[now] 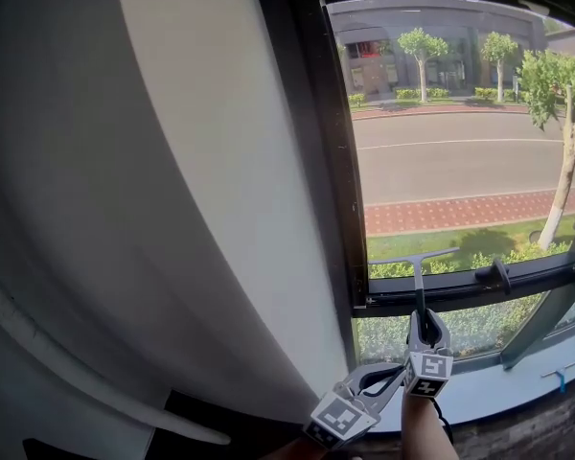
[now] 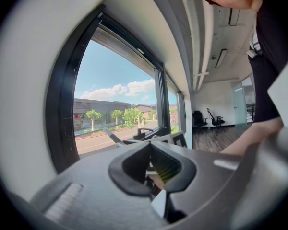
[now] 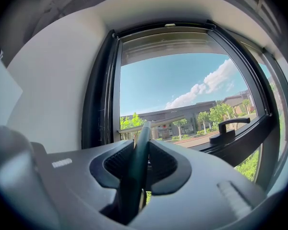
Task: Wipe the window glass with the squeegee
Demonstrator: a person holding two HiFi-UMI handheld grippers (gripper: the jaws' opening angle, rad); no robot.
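Note:
My right gripper (image 1: pixel 422 316) is shut on the dark handle of the squeegee (image 1: pixel 419 284). Its grey T-shaped blade lies against the window glass (image 1: pixel 460 151), low on the upper pane, just above the black crossbar. In the right gripper view the squeegee (image 3: pixel 141 143) stands upright between the ribbed pads of the right gripper (image 3: pixel 143 153), its blade crossing the left part of the pane. My left gripper (image 1: pixel 398 372) hangs just below-left of the right one, shut with nothing between its fingers. In its own view the left gripper (image 2: pixel 151 150) points toward the window, with the squeegee's blade (image 2: pixel 110 135) beyond it.
A black window handle (image 1: pixel 495 274) sits on the crossbar right of the squeegee. A white wall (image 1: pixel 172 209) fills the left. Below the crossbar is a lower pane (image 1: pixel 479 329) and a pale sill with a small blue item (image 1: pixel 559 377). A person's arm (image 2: pixel 252 135) is close.

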